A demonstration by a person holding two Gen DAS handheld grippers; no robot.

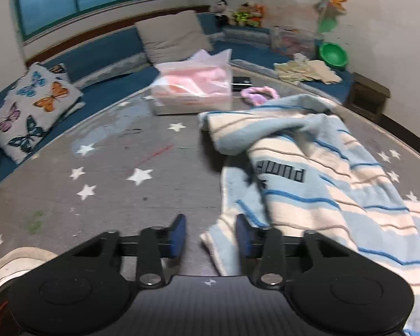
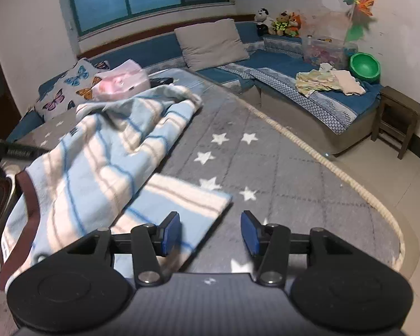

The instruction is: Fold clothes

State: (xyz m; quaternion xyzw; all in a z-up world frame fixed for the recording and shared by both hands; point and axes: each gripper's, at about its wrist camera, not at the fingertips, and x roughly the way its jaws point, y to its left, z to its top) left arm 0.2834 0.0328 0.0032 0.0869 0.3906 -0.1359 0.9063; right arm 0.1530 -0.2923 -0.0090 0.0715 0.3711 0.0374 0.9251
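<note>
Up front in the left wrist view, the left tool [image 1: 210,233] hangs with its jaws apart and empty, above a striped blue-and-cream garment [image 1: 322,173] crumpled on the grey star-patterned rug [image 1: 112,173]; a pink-filled box [image 1: 191,89] sits toward the rug's far edge. Over in the right wrist view, the right tool [image 2: 210,231] is likewise spread and holds nothing, over the garment's near corner [image 2: 98,154].
</note>
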